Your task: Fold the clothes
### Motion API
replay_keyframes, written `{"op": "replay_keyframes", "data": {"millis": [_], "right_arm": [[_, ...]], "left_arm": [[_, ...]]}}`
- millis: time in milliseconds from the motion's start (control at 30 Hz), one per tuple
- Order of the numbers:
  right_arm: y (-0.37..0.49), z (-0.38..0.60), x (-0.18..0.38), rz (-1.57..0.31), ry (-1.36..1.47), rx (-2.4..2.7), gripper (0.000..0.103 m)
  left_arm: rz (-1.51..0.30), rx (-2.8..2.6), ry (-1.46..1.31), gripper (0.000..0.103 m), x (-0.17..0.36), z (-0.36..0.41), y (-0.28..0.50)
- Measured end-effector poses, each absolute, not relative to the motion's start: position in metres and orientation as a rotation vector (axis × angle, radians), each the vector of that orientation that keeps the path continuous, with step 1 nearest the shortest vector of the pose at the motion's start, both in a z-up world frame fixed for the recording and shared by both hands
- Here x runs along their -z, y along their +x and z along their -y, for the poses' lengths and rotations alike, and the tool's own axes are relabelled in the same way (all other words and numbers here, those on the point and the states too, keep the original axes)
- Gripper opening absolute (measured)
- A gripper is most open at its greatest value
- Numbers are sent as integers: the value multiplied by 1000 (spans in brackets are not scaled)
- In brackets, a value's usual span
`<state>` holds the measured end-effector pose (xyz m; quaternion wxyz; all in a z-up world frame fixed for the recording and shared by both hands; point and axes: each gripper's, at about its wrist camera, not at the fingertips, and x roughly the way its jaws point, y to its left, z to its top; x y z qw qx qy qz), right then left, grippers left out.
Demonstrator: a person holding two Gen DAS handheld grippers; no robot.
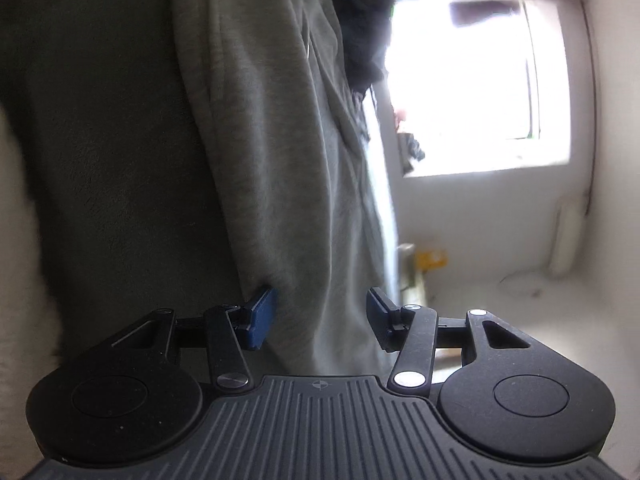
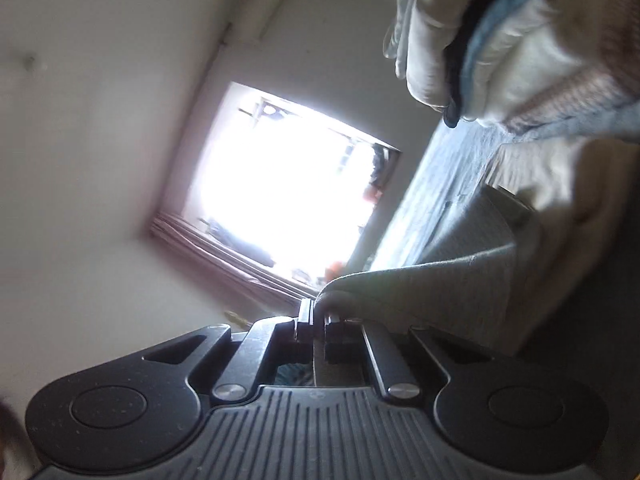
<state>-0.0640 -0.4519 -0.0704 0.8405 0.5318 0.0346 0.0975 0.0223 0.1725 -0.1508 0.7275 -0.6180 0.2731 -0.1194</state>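
The left gripper (image 1: 320, 316) stands wide open, its blue-padded fingers (image 1: 262, 318) spread on either side of the grey garment (image 1: 280, 152), which runs away from the gripper toward the window (image 1: 476, 88); the left pad touches the cloth's edge. The right gripper (image 2: 318, 324) is closed tight, pinching a fold of the same grey garment (image 2: 432, 292), which stretches away from it, on the side away from the window (image 2: 288, 192). Both cameras view the room steeply tilted. A pile of clothes (image 2: 520, 40) lies beyond the garment.

A home bedroom: a bright window (image 2: 288, 192) in white walls, piled clothes (image 2: 512, 40) on a blue bedsheet (image 2: 436, 184).
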Motion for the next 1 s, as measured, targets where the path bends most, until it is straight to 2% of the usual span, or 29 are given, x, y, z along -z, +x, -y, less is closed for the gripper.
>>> {"op": "replay_keyframes", "data": {"millis": [100,367,400,500,667,767,900,1000], "right_arm": [[9,454,27,-163,1098,-195,5],[3,392,-94,-114,760,-248,5],[-11,395,-94,-108,742,-235,5],[-45,428,-56,-127,788,-145,5],[-70,480,78,-277,934,106,5],[-89,489,137,-328,1106,177,5],[-105,485,147,-278,1138,171,5],[-103,483,148,-315,1075,198,5]], "left_arm": [[-568,233,-1371,49,144,-174,30],[-552,222,-1322,48,123,-168,40],[-559,221,-1319,48,123,-170,40],[-587,209,-1306,48,128,-177,35],[-619,171,-1303,46,138,-179,29],[-625,164,-1288,46,138,-178,28],[-630,146,-1213,46,130,-178,28],[-630,128,-1123,46,121,-177,25]]}}
